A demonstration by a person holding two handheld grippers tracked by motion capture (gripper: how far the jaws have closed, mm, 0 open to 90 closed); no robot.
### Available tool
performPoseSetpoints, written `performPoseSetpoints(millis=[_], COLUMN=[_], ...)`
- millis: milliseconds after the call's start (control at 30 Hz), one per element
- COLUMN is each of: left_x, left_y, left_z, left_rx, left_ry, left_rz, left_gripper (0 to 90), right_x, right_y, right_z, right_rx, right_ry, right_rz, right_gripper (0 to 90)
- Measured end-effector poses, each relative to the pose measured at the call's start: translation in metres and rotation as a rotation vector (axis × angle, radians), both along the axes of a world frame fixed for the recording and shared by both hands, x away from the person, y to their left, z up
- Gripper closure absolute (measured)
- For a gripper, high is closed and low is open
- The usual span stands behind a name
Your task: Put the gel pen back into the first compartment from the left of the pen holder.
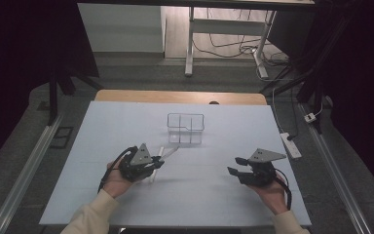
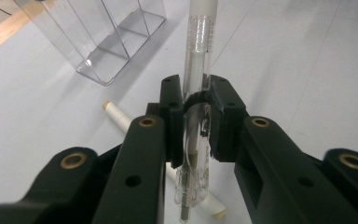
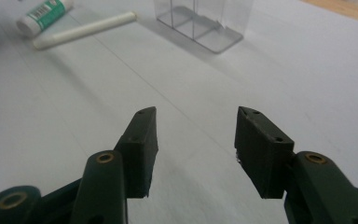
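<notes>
A clear pen with a white cap [image 2: 199, 56] is clamped between my left gripper [image 2: 196, 109]'s jaws, its cap pointing away over the white table. In the high view that left gripper [image 1: 158, 164] sits left of centre, the pen [image 1: 171, 152] angled toward a clear divided organiser [image 1: 185, 127]. Under it a white pen [image 2: 119, 116] lies flat on the table. My right gripper [image 3: 196, 135] hovers low with its jaws apart and nothing between them; in the high view this right gripper [image 1: 234, 165] is at the right, facing left.
The right gripper view has the white pen [image 3: 84, 29] and a white tube with a green label [image 3: 42, 13] far ahead to the left, and the organiser [image 3: 205, 23] beyond. The white table [image 1: 102, 126] ends at a wooden edge [image 1: 180, 96]; a power strip [image 1: 290, 145] lies beside it.
</notes>
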State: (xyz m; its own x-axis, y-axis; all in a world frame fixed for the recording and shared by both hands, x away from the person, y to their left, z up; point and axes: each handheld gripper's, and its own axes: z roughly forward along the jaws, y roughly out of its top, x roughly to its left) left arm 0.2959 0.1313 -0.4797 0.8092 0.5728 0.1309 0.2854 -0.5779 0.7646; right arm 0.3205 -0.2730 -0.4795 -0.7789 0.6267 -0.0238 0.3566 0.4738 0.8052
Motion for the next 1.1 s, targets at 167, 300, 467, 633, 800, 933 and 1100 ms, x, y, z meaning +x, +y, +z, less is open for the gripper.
performPoseSetpoints(millis=[167,300,467,633,800,933,1100], left_x=[0.002,0.008,0.018,0.030,0.039,0.047,0.054], left_y=[0.000,0.002,0.002,0.004,0.004,0.002,-0.001], left_z=[0.003,0.007,0.021,0.033,0.039,0.038,0.037], left_rx=[-0.066,-0.124,-0.178,-0.235,-0.253,-0.266,-0.274], left_ry=[0.009,0.013,-0.002,-0.006,-0.020,-0.019,-0.019], left_rz=[0.003,0.032,0.065,0.094,0.109,0.118,0.116], left_gripper=[77.7,77.7,77.7,77.7,77.7,77.7,77.6], right_x=[-0.001,-0.001,0.000,0.001,0.002,0.004,0.004], right_y=[-0.009,-0.014,-0.015,-0.016,-0.018,-0.020,-0.020], right_z=[-0.002,-0.002,0.000,0.000,0.000,0.001,0.000], right_rx=[-0.009,-0.004,0.001,0.002,0.012,0.032,0.031], right_ry=[0.000,-0.001,-0.007,-0.010,-0.012,-0.004,0.000], right_rz=[-0.022,-0.024,-0.014,-0.011,-0.020,-0.026,-0.028], right_gripper=[47.1,47.1,47.0,47.0,46.9,46.9,46.6])
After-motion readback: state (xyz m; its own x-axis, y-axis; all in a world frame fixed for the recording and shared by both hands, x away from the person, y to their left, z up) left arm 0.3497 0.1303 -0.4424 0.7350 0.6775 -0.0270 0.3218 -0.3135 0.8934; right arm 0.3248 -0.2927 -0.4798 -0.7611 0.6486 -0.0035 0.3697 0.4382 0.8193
